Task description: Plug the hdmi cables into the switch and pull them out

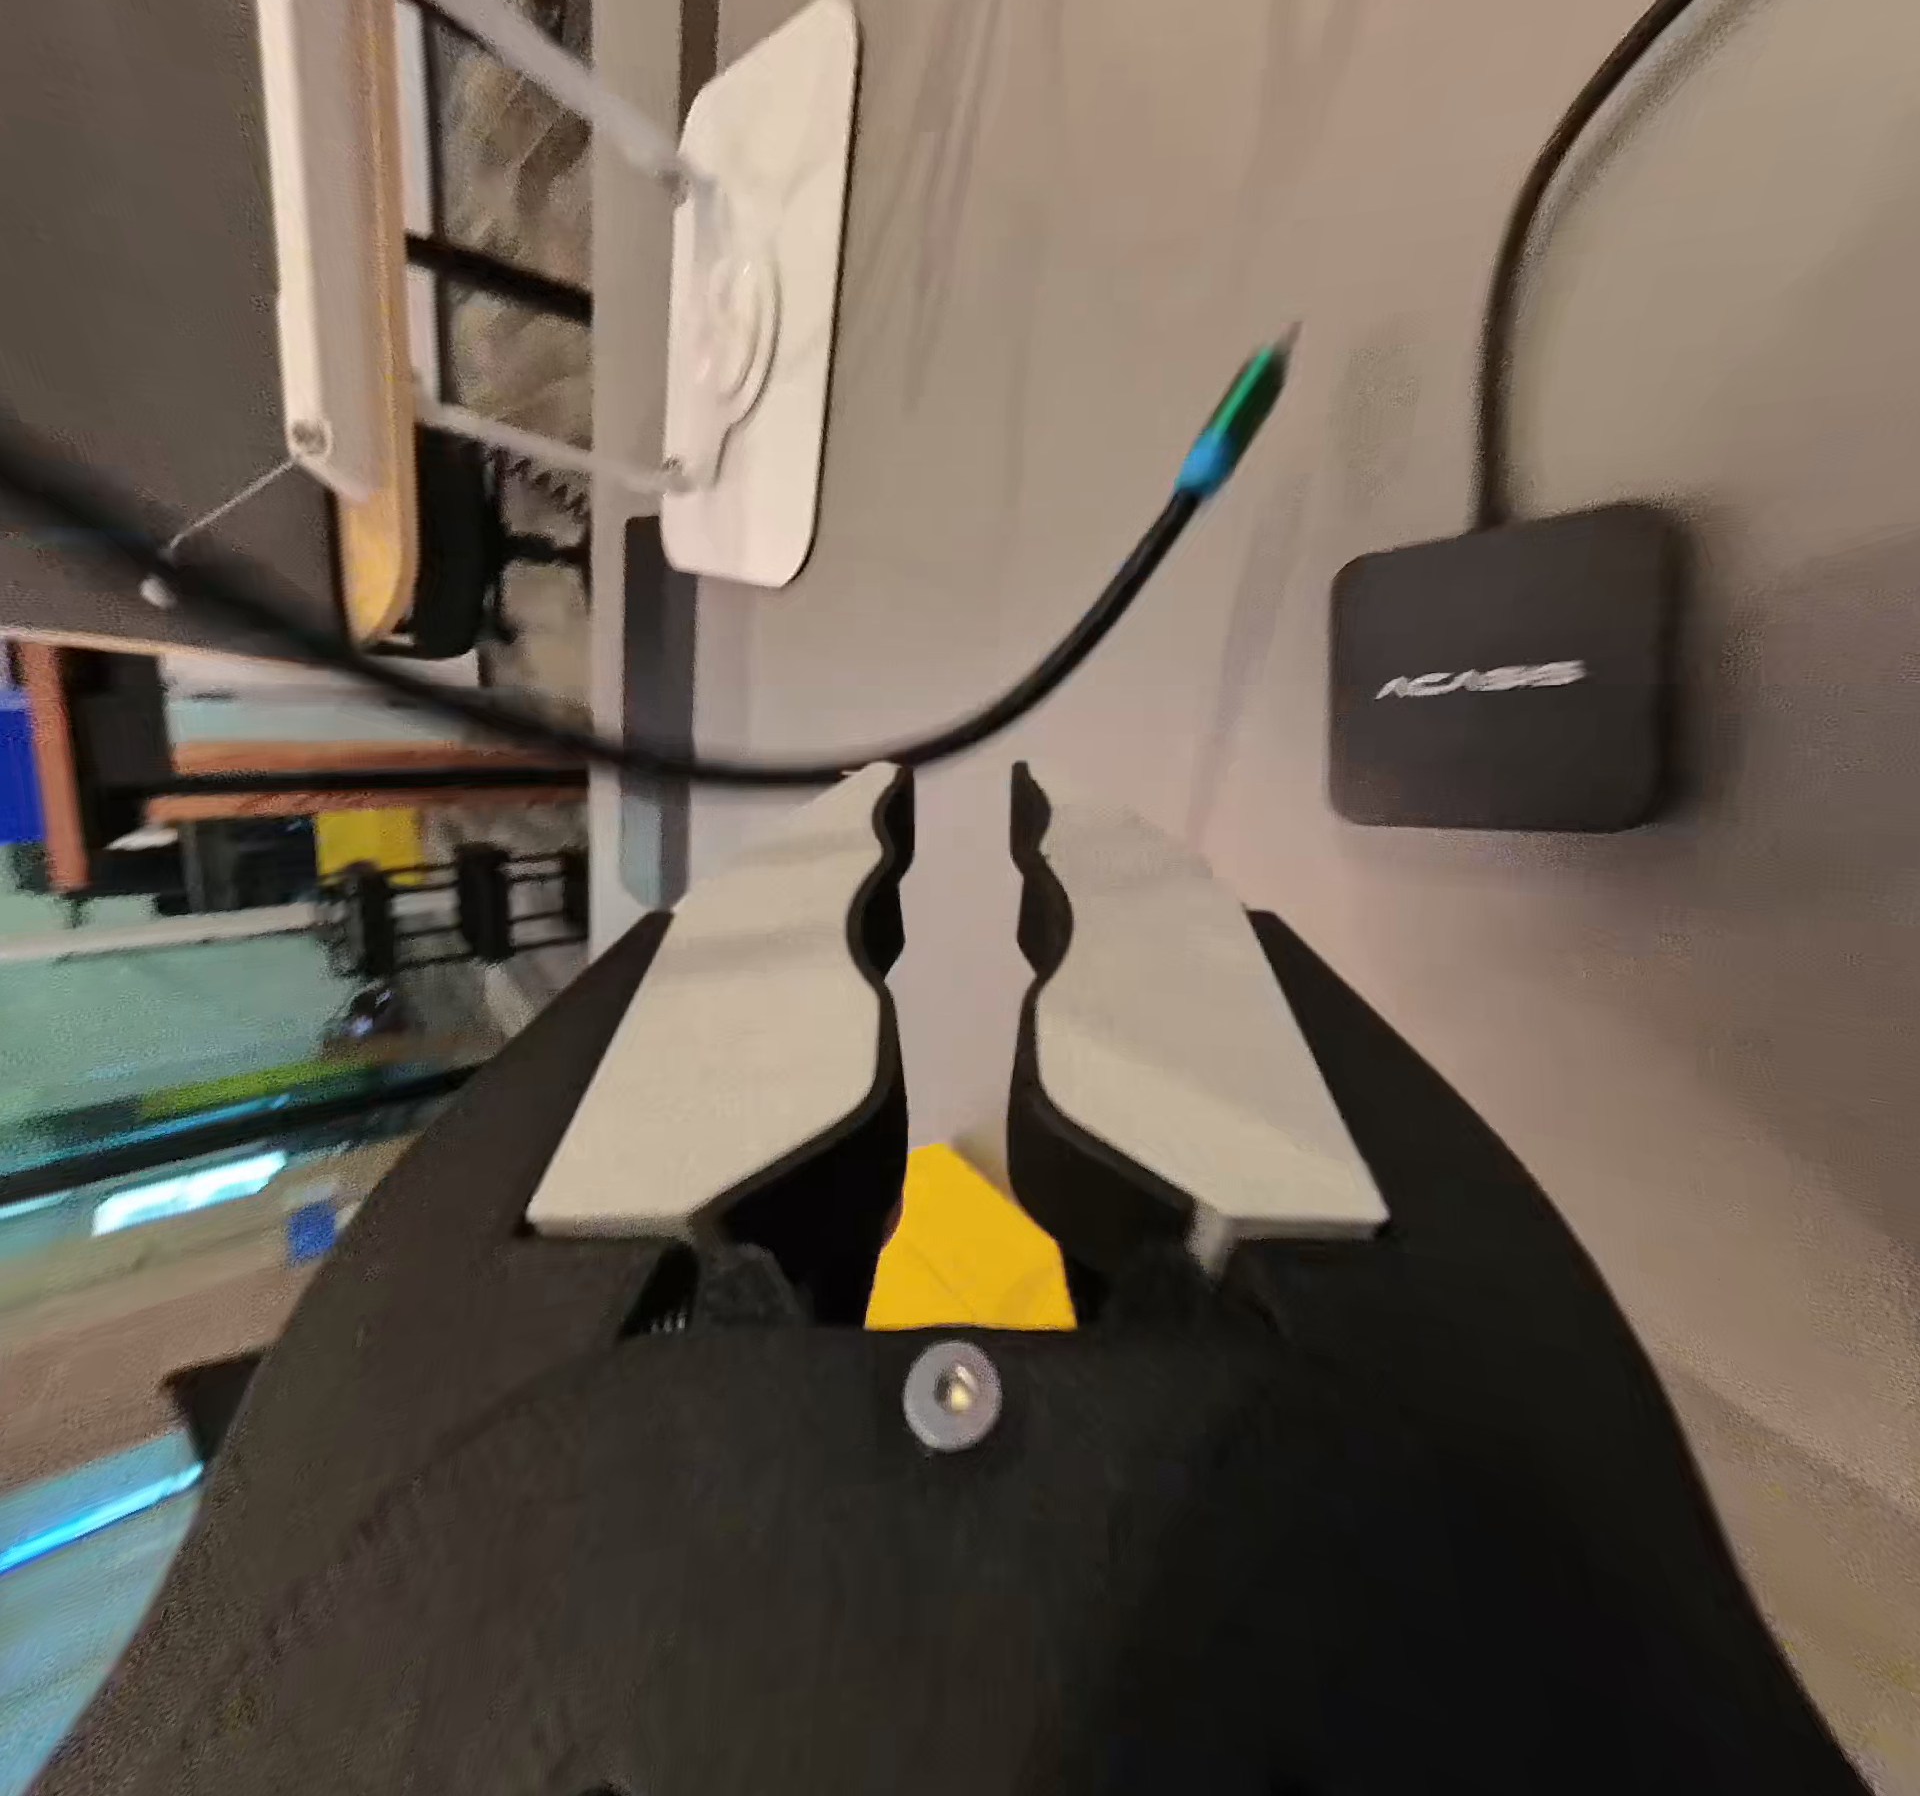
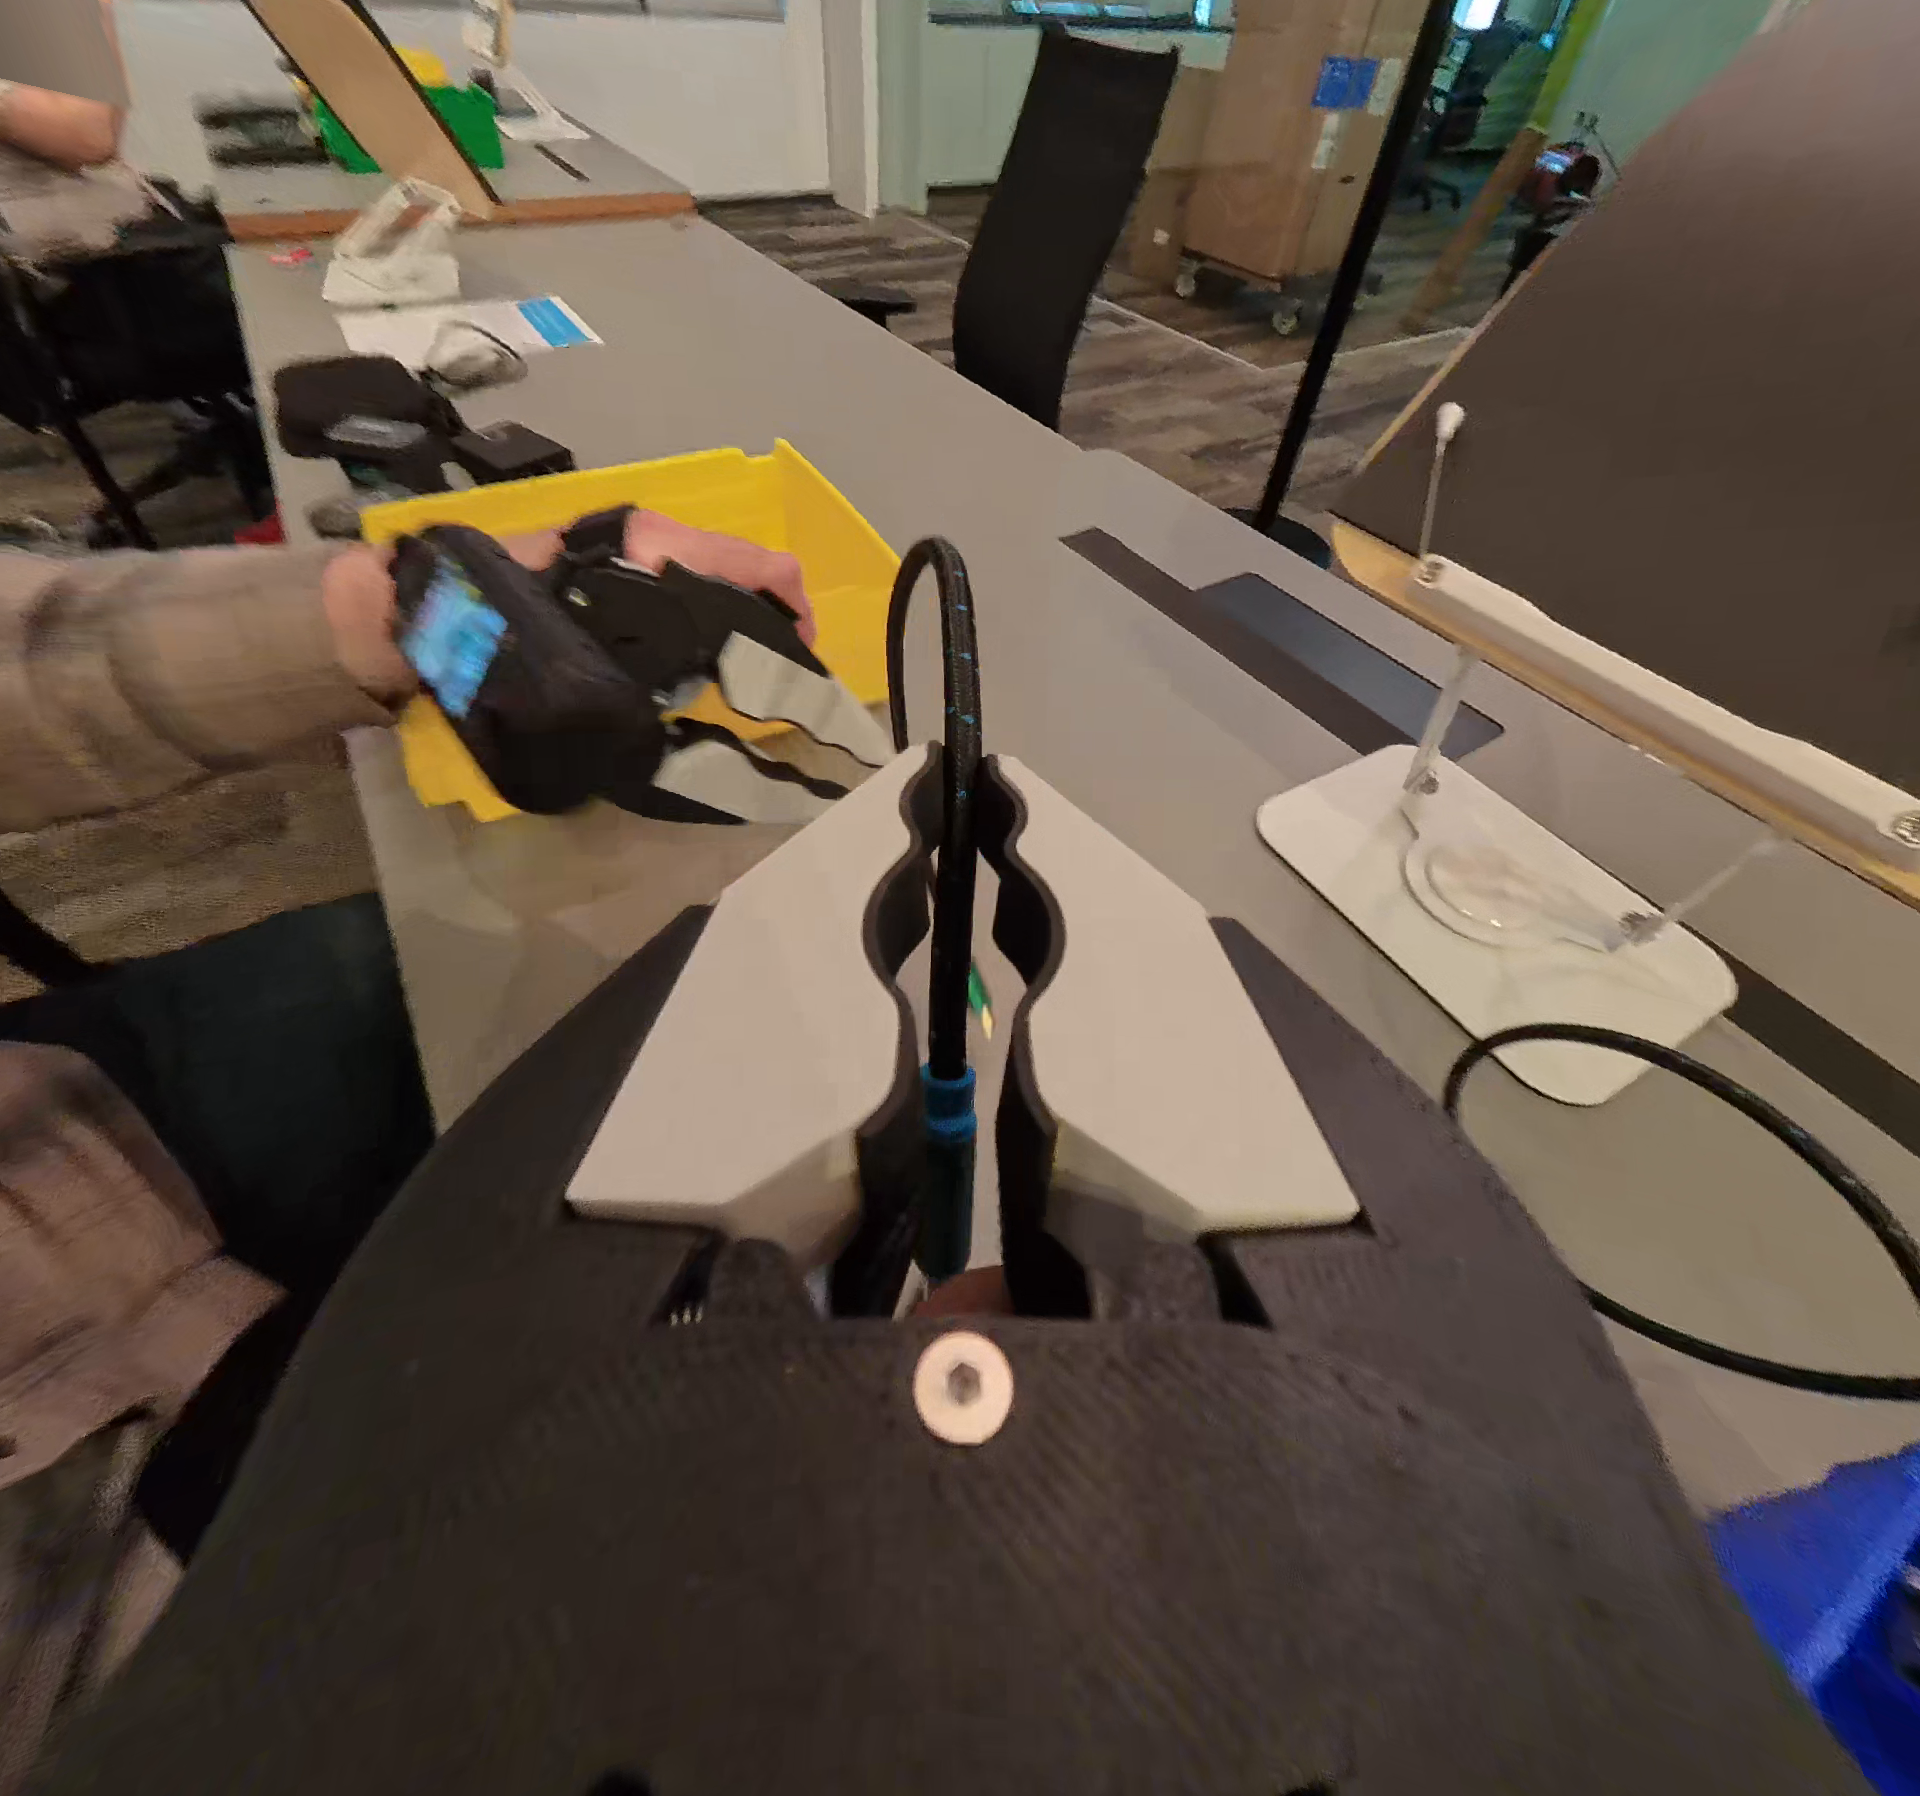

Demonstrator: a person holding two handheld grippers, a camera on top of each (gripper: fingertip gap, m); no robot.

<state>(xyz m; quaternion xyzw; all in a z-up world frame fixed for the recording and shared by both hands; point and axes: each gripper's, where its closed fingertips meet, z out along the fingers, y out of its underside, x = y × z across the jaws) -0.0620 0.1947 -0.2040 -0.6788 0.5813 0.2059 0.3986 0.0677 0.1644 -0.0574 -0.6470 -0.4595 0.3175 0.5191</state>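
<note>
Left view, left gripper [image 1: 961,780]: fingers slightly apart, holding nothing.
Left view, cable [image 1: 1091,634]: plug end in the air, unplugged, well apart from the switch [image 1: 1501,671] on the table [image 1: 1143,136].
Right view, right gripper [image 2: 961,770]: fingers closed on the cable [image 2: 956,707] near its plug.
Progress: nothing inserted in view; plugging appears to remain.

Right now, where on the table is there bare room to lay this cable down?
Bare table lies ahead of the right tool holding the braided cable, between yellow bin and white stand base. Crowded: left tool hovers by the bin; a black cable loop lies at the base's near corner.
</note>
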